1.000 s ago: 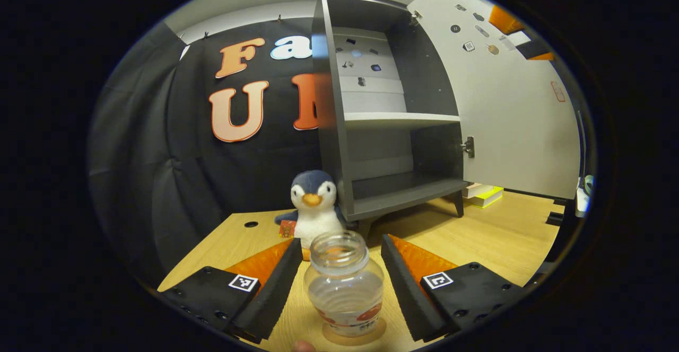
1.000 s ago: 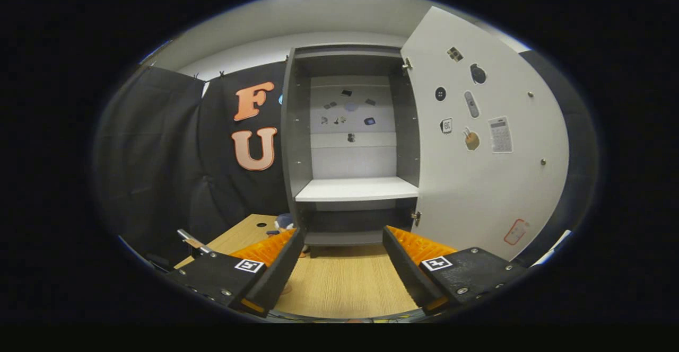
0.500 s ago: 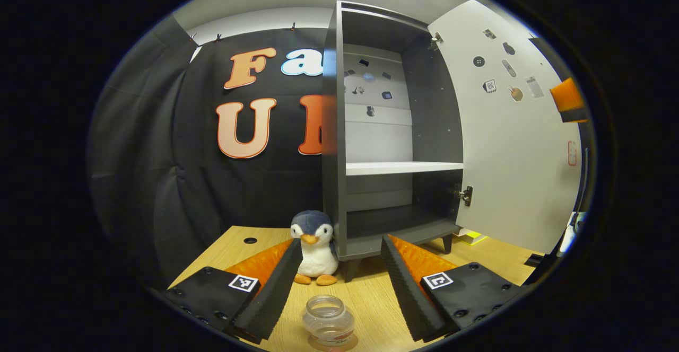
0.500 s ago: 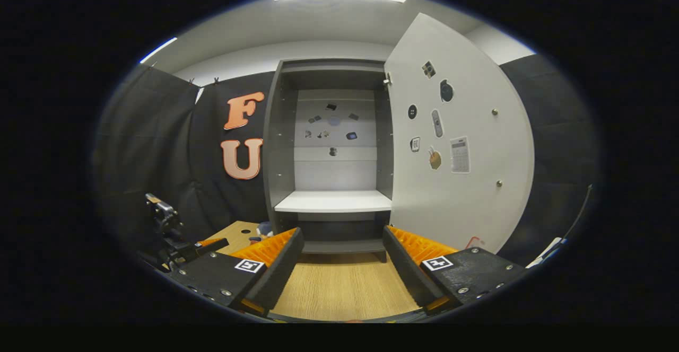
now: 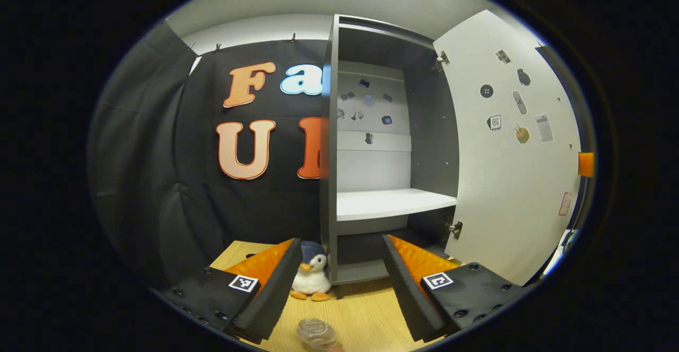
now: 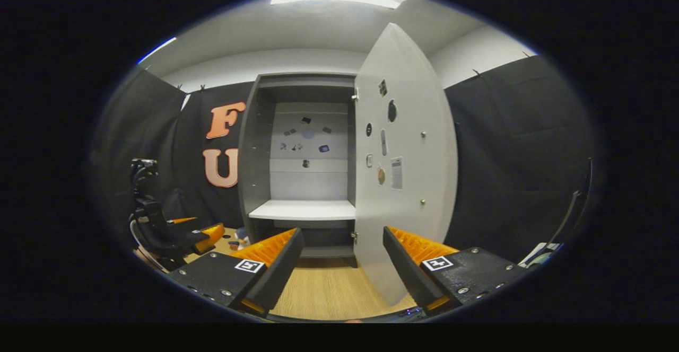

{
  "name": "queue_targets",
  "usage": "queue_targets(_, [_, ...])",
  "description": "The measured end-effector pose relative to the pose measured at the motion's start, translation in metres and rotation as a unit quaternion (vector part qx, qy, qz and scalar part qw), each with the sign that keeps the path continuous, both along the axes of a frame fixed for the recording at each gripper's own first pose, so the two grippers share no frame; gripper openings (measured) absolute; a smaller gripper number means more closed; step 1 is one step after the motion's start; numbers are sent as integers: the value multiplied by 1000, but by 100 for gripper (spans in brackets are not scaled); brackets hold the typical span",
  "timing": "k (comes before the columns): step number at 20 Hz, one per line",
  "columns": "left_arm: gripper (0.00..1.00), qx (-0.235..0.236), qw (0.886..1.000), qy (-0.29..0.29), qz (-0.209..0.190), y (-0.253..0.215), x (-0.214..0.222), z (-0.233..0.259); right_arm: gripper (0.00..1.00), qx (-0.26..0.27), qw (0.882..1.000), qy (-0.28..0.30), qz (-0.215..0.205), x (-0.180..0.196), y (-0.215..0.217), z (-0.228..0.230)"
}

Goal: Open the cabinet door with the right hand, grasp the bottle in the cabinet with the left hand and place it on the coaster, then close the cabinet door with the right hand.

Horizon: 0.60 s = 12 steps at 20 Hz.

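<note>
The clear, lidless bottle (image 5: pixel 317 333) stands on the wooden table (image 5: pixel 366 309) at the bottom edge of the left gripper view, free of both fingers. I cannot make out the coaster beneath it. My left gripper (image 5: pixel 342 283) is open, above and behind the bottle, facing the grey cabinet (image 5: pixel 390 129). Its white door (image 5: pixel 509 182) hangs wide open on the right. In the right gripper view my right gripper (image 6: pixel 342 267) is open and holds nothing, in front of the door (image 6: pixel 406 182), which I see nearly edge-on. The cabinet (image 6: pixel 299 150) shelves are bare. The left gripper (image 6: pixel 177 235) sits far left.
A plush penguin (image 5: pixel 313 273) sits on the table against the cabinet's left front corner. Black cloth walls close in the booth behind and on both sides. Small stickers dot the door's inner face and the cabinet's back panel. Bare table (image 6: pixel 323 293) lies in front of the cabinet.
My left gripper has drawn back and upward from the bottle, which has slid to the view's bottom edge. My right gripper has moved rightward, so the door looks more edge-on.
</note>
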<state>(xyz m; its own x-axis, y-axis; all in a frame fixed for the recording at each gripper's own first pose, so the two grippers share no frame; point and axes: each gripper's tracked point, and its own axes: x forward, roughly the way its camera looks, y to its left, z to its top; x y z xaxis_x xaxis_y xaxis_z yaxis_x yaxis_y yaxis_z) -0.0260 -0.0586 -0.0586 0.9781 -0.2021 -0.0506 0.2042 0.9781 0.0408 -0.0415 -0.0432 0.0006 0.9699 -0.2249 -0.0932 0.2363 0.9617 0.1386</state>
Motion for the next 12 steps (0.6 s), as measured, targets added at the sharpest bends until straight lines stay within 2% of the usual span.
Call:
queue_targets(8, [96,-12,1000,-10,15,-21,-18,24,92,-29,996,-5,-87,-44,-117,1])
queue_targets(12, [97,-10,1000,-17,21,-29,-31,32,92,-26,996,4,-83,-38,-144,-9])
